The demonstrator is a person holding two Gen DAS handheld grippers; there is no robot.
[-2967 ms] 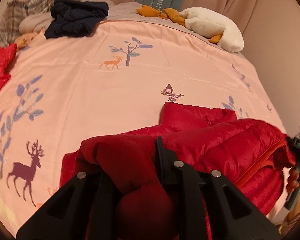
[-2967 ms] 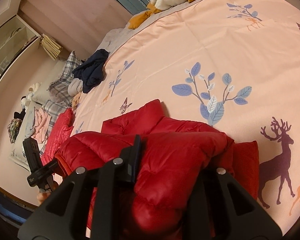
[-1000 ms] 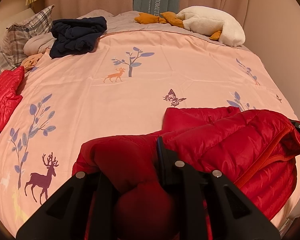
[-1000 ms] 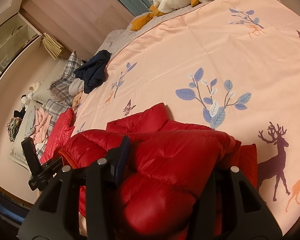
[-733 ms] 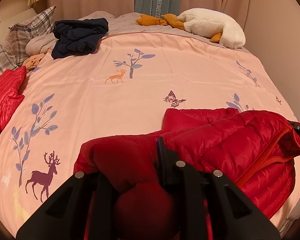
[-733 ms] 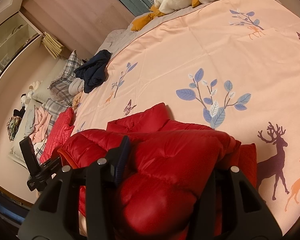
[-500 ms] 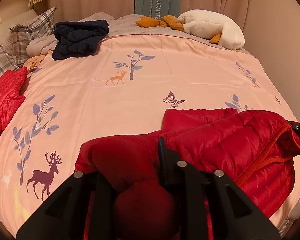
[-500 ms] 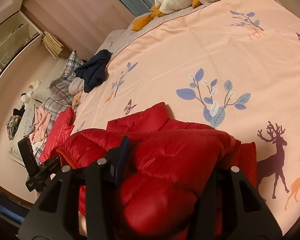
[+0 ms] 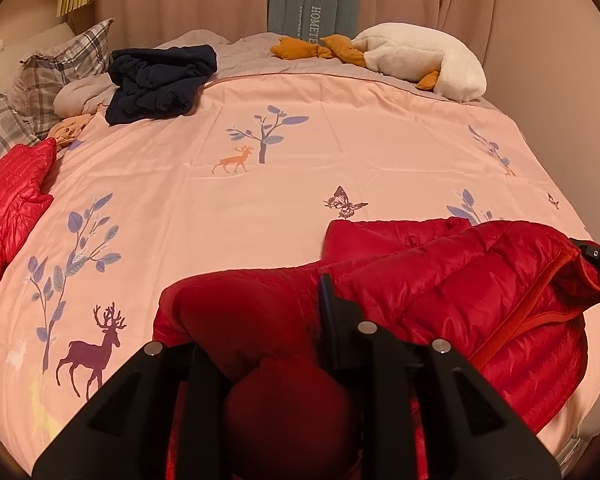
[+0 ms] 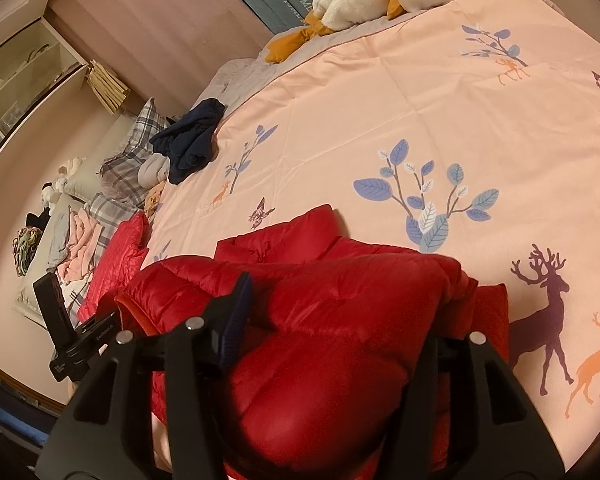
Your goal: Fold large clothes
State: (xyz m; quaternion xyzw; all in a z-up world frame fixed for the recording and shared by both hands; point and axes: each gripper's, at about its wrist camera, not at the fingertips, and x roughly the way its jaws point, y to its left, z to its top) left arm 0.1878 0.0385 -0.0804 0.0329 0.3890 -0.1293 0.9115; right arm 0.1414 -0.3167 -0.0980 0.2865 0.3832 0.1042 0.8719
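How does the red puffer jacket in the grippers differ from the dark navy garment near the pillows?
The red puffer jacket is quilted and shiny; the dark navy garment looks soft and matte. The jacket lies at the near edge of the bed, clamped by the left gripper and right gripper; the navy garment sits crumpled at the far side, untouched. Both rest on the pink bedspread.

Ahead of us the pink bedspread (image 9: 300, 184) lies bare across its middle, wide room to pass. The red puffer jacket (image 9: 460, 280) bulks up right at both sets of jaws and blocks the near edge. At the far side sit a navy garment (image 9: 160, 80) and a white plush goose (image 9: 420, 56); another red jacket (image 9: 12, 192) crowds the left edge.
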